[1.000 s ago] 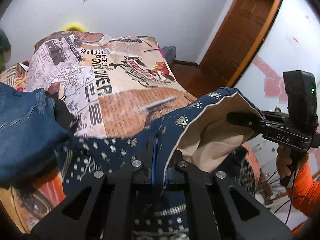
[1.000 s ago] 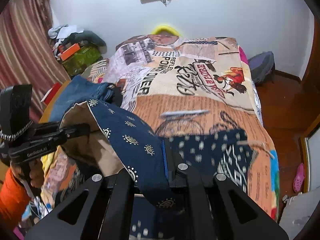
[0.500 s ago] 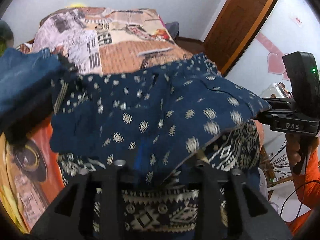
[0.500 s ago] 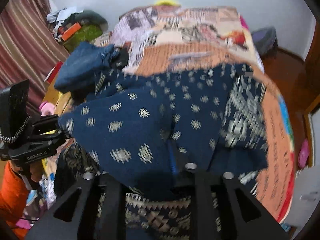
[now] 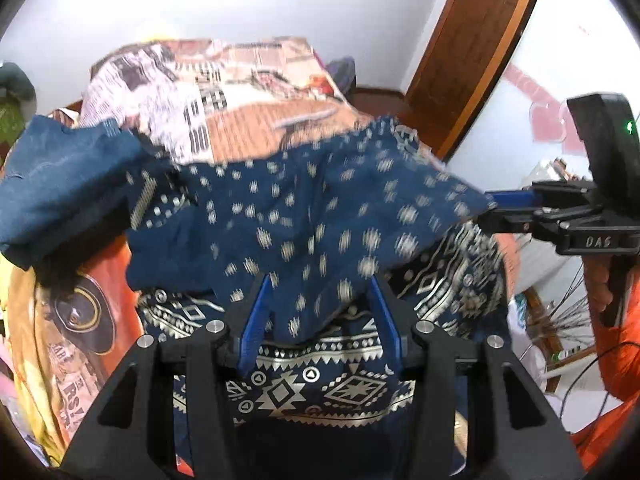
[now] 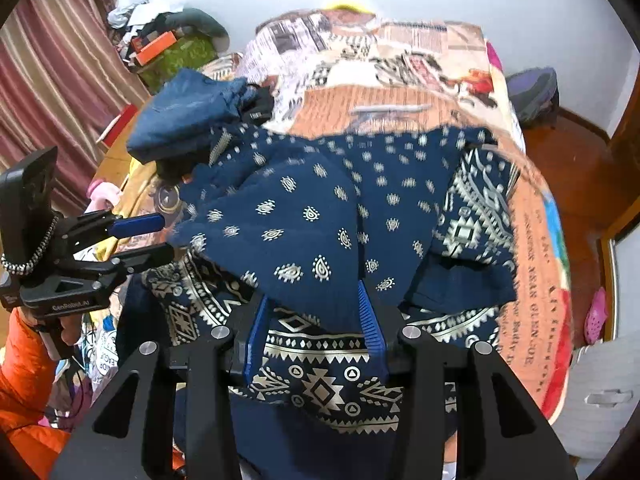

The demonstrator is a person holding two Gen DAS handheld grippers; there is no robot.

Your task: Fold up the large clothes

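Observation:
A navy garment with white motifs (image 5: 300, 208) lies on the bed, its top layer folded over a band of geometric trim. My left gripper (image 5: 318, 320) sits at the near edge of that fold. Its jaws are opening, and a corner of cloth lies loose between the blue pads (image 5: 256, 320). My right gripper (image 6: 314, 324) is also opening, with the fold's edge of the garment (image 6: 312, 216) loose between its pads (image 6: 370, 320). Each gripper shows in the other view at the fold's side corner: right gripper (image 5: 488, 208), left gripper (image 6: 166, 236).
Folded blue jeans (image 5: 60, 184) (image 6: 188, 120) lie at the garment's far left. The printed bed cover (image 5: 240, 80) (image 6: 400, 80) stretches to the wall. A clutter pile (image 6: 172, 44) and curtain (image 6: 52, 60) stand left, a wooden door (image 5: 472, 40) and backpack (image 6: 532, 92) right. An orange sleeve (image 6: 24, 400) holds the left gripper.
Both grippers were shut on the lifted edge, showing its pale lining. They carried it over, the layer now lies patterned side up on the garment, and both sets of jaws have opened.

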